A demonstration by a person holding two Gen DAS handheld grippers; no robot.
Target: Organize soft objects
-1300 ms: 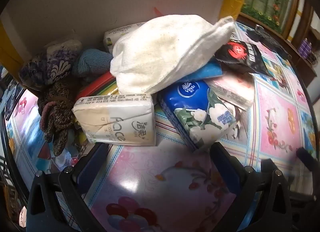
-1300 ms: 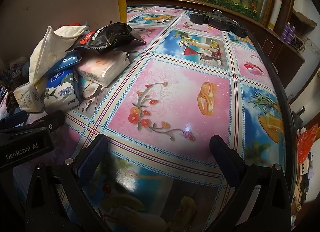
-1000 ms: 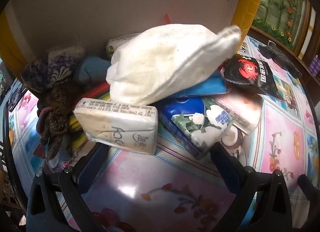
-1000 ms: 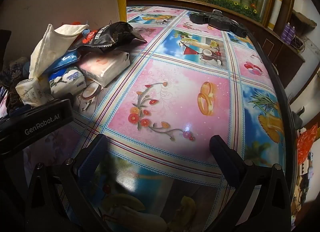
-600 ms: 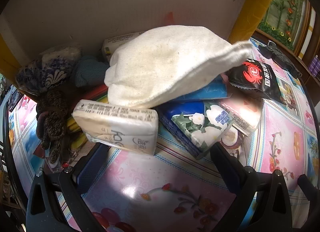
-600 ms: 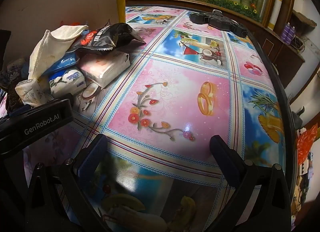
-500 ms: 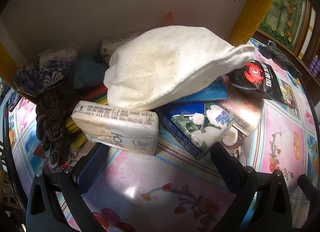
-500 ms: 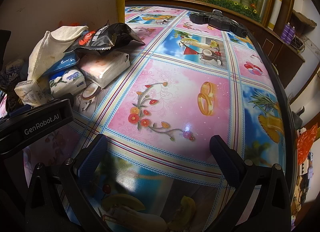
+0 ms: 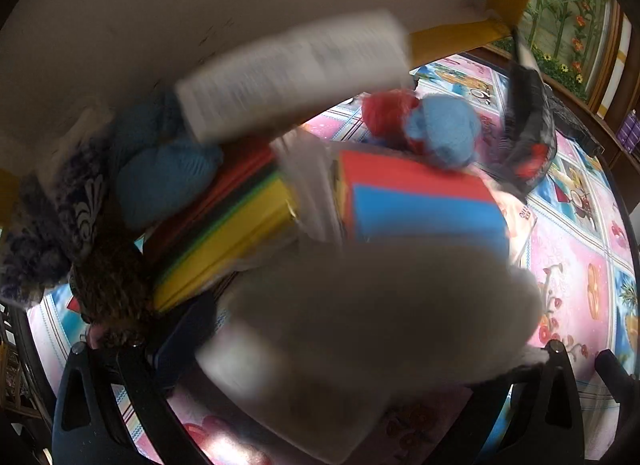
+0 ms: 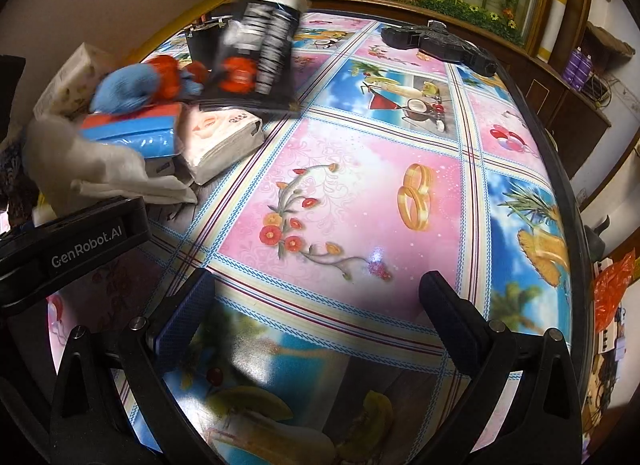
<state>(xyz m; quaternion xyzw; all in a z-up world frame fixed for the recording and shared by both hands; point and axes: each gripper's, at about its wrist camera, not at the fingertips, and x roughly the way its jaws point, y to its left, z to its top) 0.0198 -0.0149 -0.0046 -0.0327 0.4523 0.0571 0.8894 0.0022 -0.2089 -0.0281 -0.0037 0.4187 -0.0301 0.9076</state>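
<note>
The left gripper [image 9: 316, 349] is being pushed into the pile, its grip unclear behind the blurred white cloth [image 9: 380, 305]; the tissue pack [image 9: 292, 73], earlier low, is being flung up; the right gripper [image 10: 316, 305] is being held open over the table [image 10: 360, 193].

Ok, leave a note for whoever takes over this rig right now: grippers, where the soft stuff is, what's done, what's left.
Left gripper: the white cloth fills the space between its fingers; too blurred to confirm a grip.
Right gripper: open, empty, over the bare table.
Tissue pack, blue knit item and black snack bag sit jumbled by the wall.
Done: nothing visibly sorted.
Left: separate the whole pile.
</note>
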